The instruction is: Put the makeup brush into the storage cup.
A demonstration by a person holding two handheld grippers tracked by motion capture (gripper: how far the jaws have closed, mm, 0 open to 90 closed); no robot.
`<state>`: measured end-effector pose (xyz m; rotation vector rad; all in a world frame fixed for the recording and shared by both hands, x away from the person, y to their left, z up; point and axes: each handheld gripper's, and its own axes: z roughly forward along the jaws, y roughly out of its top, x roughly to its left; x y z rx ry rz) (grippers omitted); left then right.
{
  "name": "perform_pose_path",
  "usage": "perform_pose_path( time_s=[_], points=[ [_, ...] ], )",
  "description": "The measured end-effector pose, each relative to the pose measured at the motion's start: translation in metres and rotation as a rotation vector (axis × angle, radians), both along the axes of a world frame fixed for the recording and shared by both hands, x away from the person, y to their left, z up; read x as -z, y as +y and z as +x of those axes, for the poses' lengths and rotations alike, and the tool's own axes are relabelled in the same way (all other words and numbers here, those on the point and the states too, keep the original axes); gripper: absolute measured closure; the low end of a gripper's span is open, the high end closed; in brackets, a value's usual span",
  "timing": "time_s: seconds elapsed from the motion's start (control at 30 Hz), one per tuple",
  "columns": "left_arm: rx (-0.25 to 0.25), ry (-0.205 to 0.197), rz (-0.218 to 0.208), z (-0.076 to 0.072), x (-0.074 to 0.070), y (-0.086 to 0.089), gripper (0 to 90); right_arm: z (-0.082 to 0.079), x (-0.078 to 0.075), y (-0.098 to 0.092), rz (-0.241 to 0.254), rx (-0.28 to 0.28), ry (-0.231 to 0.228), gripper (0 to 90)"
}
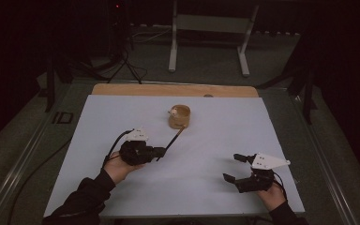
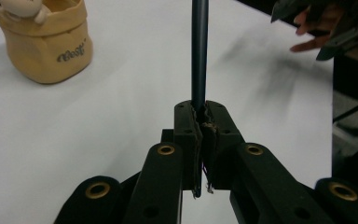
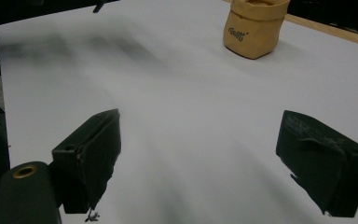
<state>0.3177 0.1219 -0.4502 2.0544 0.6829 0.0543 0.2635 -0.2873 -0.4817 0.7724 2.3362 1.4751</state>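
A thin dark pen (image 1: 174, 139) (image 2: 199, 51) is clamped in my left gripper (image 1: 161, 151) (image 2: 202, 116), whose jaws are shut on its near end. The pen slants away toward a tan pouch-like holder (image 1: 179, 117) (image 2: 44, 39) (image 3: 255, 25) standing at the middle back of the white sheet; a small pale figure sits at its rim. The pen's far tip lies close to the holder's base. My right gripper (image 1: 234, 168) (image 3: 214, 158) rests near the front right of the sheet, jaws wide apart with nothing between them.
The white sheet (image 1: 122, 117) covers a wooden table whose bare strip (image 1: 122, 89) shows at the back. A metal stand (image 1: 206, 37) and cables lie on the floor beyond. Metal rails run along both sides of the table.
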Motion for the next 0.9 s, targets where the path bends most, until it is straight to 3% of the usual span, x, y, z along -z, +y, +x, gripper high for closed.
perform_pose_path(
  time_s=[0.13, 0.3, 0.37, 0.6, 0.77, 0.9],
  points=[
    [-0.030, 0.007, -0.040, -0.006, 0.004, -0.003, 85.9, 0.000, 0.000, 0.000, -0.001, 0.007, -0.001, 13.9],
    [-0.072, -0.016, -0.083, -0.013, 0.008, -0.003, 85.8, 0.000, 0.000, -0.001, -0.001, 0.014, -0.001, 13.8],
    [-0.096, -0.042, -0.096, -0.015, 0.010, -0.002, 85.8, 0.000, -0.001, 0.000, -0.006, 0.012, -0.003, 13.4],
    [-0.141, -0.069, -0.105, -0.018, 0.020, -0.004, 85.8, 0.000, 0.000, 0.000, -0.001, 0.013, 0.007, 14.0],
    [-0.168, -0.050, -0.113, -0.016, 0.025, -0.003, 85.8, 0.000, -0.001, 0.000, 0.008, 0.010, 0.007, 14.1],
    [-0.152, -0.050, -0.106, -0.016, 0.030, -0.005, 85.8, 0.000, -0.001, -0.001, 0.016, 0.015, 0.011, 14.1]
  ],
)
